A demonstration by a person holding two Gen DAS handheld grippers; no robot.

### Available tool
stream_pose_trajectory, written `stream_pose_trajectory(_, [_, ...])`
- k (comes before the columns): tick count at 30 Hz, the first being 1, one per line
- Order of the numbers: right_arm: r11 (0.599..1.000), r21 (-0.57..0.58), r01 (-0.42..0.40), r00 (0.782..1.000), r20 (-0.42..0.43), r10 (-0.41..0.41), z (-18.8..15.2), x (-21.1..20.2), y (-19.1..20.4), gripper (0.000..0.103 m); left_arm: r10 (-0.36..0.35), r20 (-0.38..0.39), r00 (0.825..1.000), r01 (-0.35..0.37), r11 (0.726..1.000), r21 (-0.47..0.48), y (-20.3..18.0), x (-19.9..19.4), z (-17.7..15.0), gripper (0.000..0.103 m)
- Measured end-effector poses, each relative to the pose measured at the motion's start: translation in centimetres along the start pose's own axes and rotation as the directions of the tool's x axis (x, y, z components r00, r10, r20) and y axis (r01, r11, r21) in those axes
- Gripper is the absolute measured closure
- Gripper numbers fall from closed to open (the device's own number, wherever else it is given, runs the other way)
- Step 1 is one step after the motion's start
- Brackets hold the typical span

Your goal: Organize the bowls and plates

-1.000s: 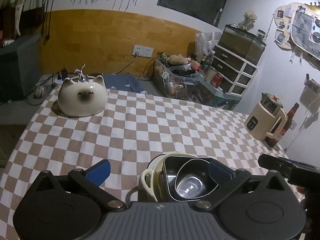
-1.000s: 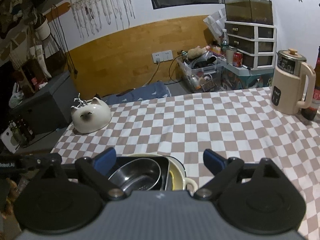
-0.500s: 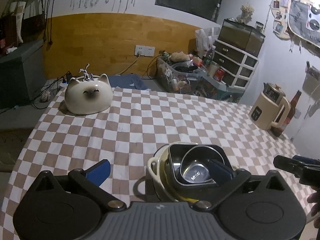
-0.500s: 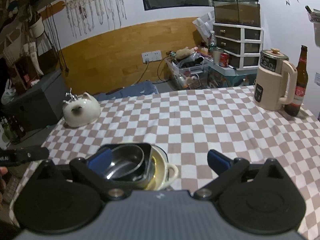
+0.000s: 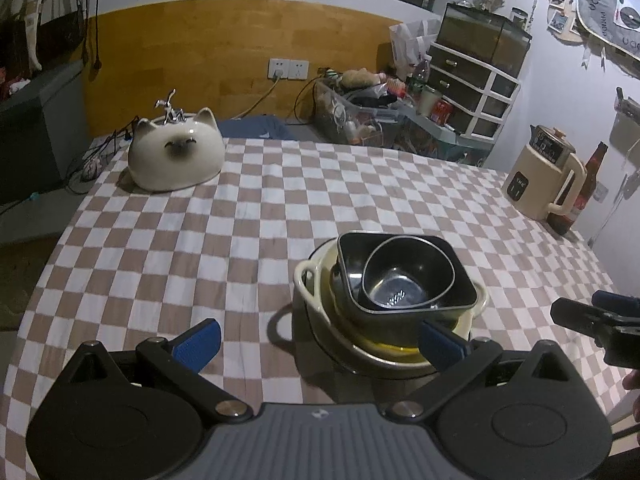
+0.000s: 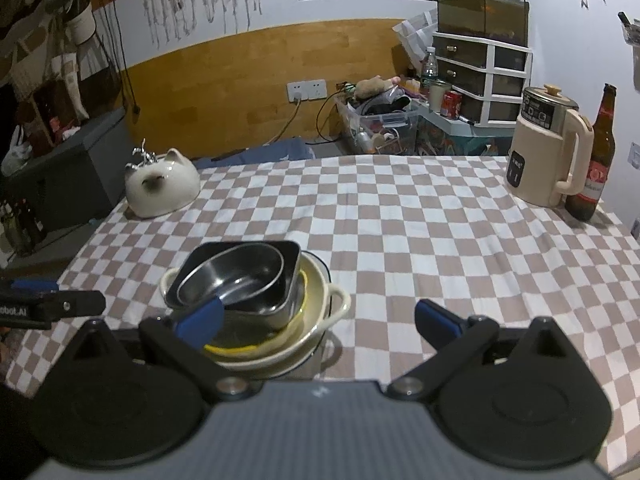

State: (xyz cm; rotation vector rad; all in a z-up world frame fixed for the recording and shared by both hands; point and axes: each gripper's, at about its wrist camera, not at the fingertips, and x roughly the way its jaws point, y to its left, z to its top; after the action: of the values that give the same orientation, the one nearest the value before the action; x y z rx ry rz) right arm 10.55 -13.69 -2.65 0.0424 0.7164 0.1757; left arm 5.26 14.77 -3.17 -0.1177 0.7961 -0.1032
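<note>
Stack of bowls (image 5: 400,284) appears farther now; bottle's (image 6: 598,156) full height shows only from right.

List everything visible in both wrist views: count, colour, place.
Round steel bowl: 1, silver, nested in the black square bowl.
Black square bowl: 1, black, in the cream pot.
Cream pot: 1, cream with two handles, near table edge.
Cat-shaped dish: 1, white with dark face, far left corner.
Kettle: 1, cream, far right.
Bottle: 1, brown, right of the kettle.
Tablecloth: 1, brown-white checks, covers the table.
Drawer unit: 1, white, behind the table.
Left gripper: jaws open, blue pads, nothing held.
Right gripper: jaws open, nothing held.
</note>
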Motion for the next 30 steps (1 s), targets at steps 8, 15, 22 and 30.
stream_pose_trajectory(8, [1.0, -0.008, -0.028, 0.999, -0.032, 0.027, -0.7, -0.1, 0.1, 0.001, 0.008, -0.025, 1.0, -0.008, 1.0, -0.002, -0.2, -0.1, -1.2, 0.0])
stream_pose_trajectory(15, [1.0, -0.007, -0.018, 0.999, -0.045, 0.018, -1.1, -0.3, -0.3, 0.001, 0.006, -0.038, 0.999, -0.006, 1.0, -0.003, -0.5, -0.2, -1.8, 0.0])
stream_pose_trajectory(22, [1.0, -0.007, -0.023, 0.998, -0.053, 0.023, -1.3, -0.3, -0.2, 0.001, 0.011, -0.035, 0.999, -0.012, 1.0, -0.012, -0.5, -0.3, -1.7, 0.0])
stream_pose_trajectory(30, [1.0, -0.007, -0.021, 0.998, -0.061, 0.02, -1.4, -0.2, -0.3, 0.001, 0.013, -0.034, 0.999, -0.013, 1.0, -0.013, -0.6, -0.4, -1.7, 0.0])
